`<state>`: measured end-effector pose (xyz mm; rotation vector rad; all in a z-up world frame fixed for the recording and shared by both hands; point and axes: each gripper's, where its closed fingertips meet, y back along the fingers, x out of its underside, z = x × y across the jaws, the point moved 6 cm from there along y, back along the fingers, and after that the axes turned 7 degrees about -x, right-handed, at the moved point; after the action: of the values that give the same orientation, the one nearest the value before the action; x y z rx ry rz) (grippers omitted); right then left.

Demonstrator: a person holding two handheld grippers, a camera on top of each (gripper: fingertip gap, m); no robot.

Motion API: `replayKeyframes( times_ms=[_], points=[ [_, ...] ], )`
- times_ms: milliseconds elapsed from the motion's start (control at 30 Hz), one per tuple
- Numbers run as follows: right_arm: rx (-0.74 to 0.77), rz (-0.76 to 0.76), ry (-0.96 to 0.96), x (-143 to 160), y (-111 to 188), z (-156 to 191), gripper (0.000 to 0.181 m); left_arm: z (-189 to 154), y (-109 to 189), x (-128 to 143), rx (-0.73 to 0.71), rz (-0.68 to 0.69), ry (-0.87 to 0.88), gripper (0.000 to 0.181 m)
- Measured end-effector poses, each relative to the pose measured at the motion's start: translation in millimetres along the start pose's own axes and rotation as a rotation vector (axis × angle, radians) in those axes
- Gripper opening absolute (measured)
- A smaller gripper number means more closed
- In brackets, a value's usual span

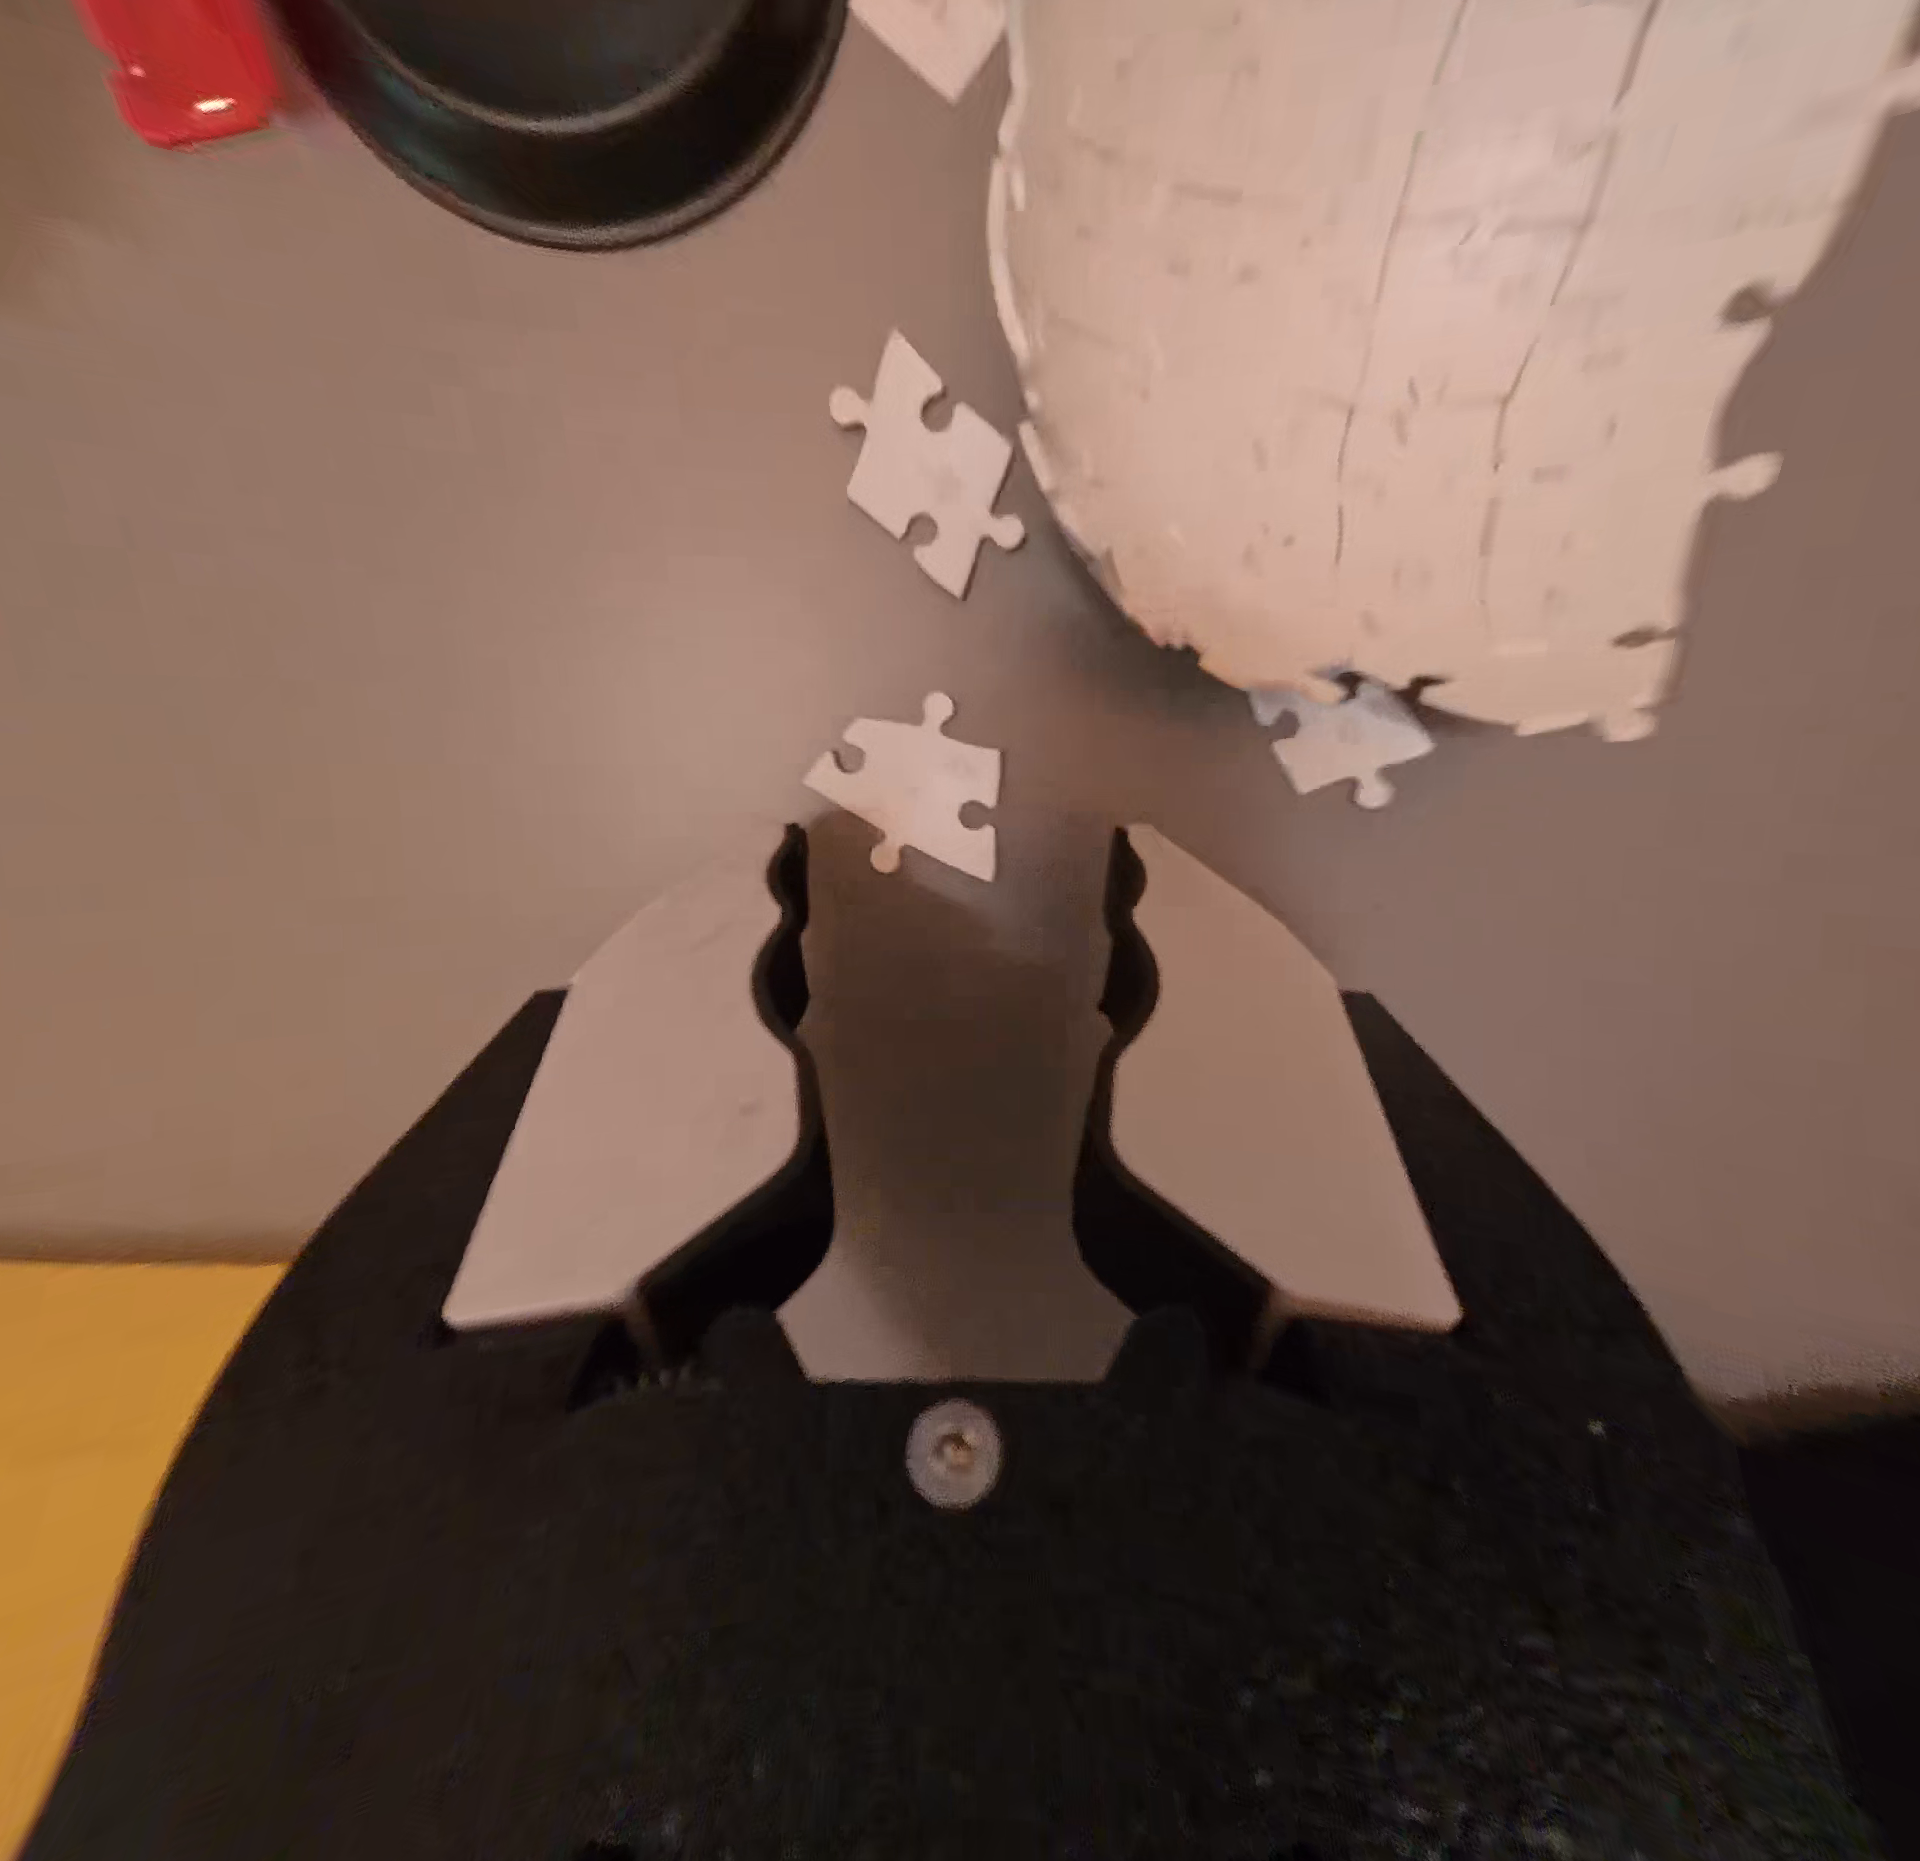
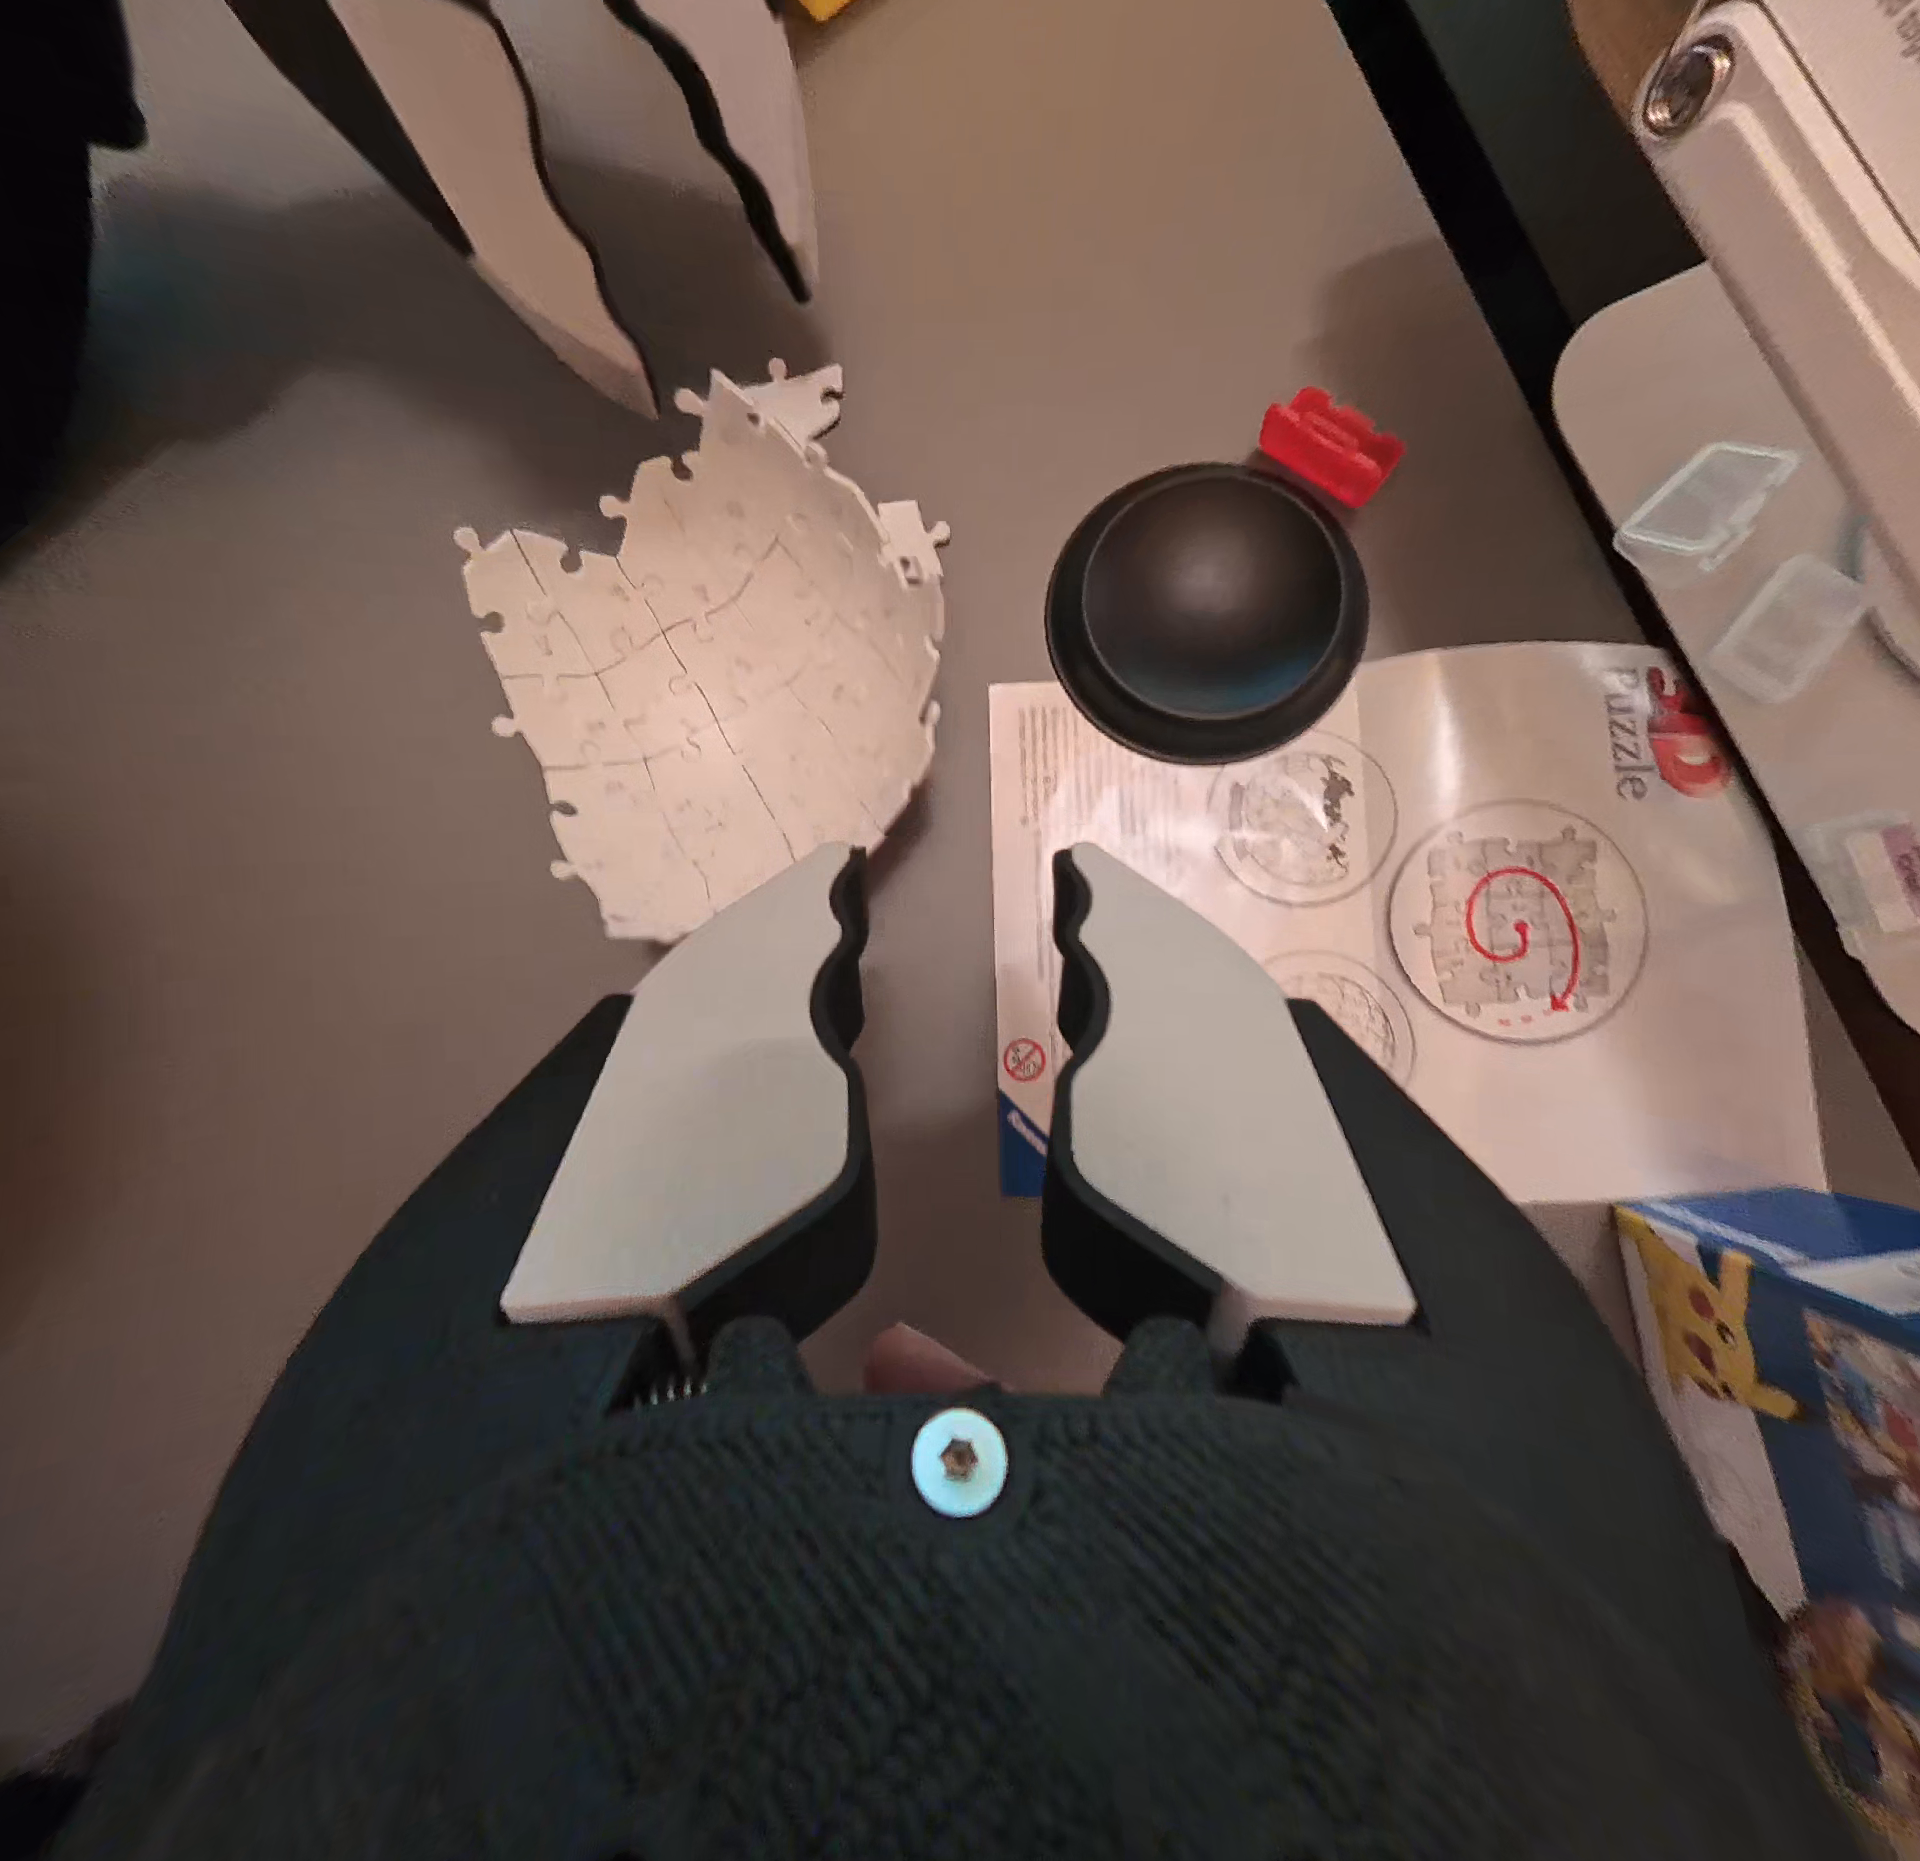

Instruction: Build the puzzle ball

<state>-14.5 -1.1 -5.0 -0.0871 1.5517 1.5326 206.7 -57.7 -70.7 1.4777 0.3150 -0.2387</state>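
A curved white shell of joined puzzle pieces lies on the grey table, white side up; it also shows in the right wrist view. Three loose white pieces lie beside it: one at its left, one just ahead of my left fingertips, one partly under the shell's near edge. My left gripper is open and empty above the table; it also shows in the right wrist view, beyond the shell. My right gripper is open and empty, just near the shell's edge.
A black round stand and a red clip sit right of the shell, also in the left wrist view. An instruction sheet, a blue puzzle box, small clear plastic boxes and white equipment crowd the right side. The gap from one gripper's tips to the other's is roughly 20 centimetres. Both grippers' tips are roughly 15 centimetres from the red clip.
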Motion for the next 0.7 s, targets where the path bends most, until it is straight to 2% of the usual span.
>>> replayKeyframes(
  times_ms=[100,167,233,267,300,567,700],
  points=[
    [0.012,0.001,-0.013,4.3,7.5,2.9,0.034,1.3,-16.3,2.3,-0.038,0.008,-0.063,0.053],
    [0.008,0.006,-0.019,8.9,7.3,6.2,0.034,2.3,-19.5,-1.7,-0.026,-0.020,-0.045,0.049],
    [0.002,0.012,-0.019,14.8,5.2,9.4,0.034,5.7,-20.2,-2.8,-0.041,-0.029,-0.008,0.040],
    [0.001,0.014,-0.021,18.2,4.0,10.6,0.034,5.8,-20.1,-2.6,-0.045,-0.031,0.003,0.028],
    [-0.001,0.014,-0.026,21.4,2.9,11.5,0.034,5.3,-19.8,-2.0,-0.047,-0.032,0.009,0.024],
    [-0.007,-0.039,-0.057,31.5,0.3,15.0,0.034,0.0,-15.4,11.7,-0.075,-0.083,0.075,0.023],
    [0.004,-0.069,-0.040,24.7,4.0,19.4,0.034,-1.9,1.6,21.8,-0.157,-0.108,0.116,0.023]
  ],
)
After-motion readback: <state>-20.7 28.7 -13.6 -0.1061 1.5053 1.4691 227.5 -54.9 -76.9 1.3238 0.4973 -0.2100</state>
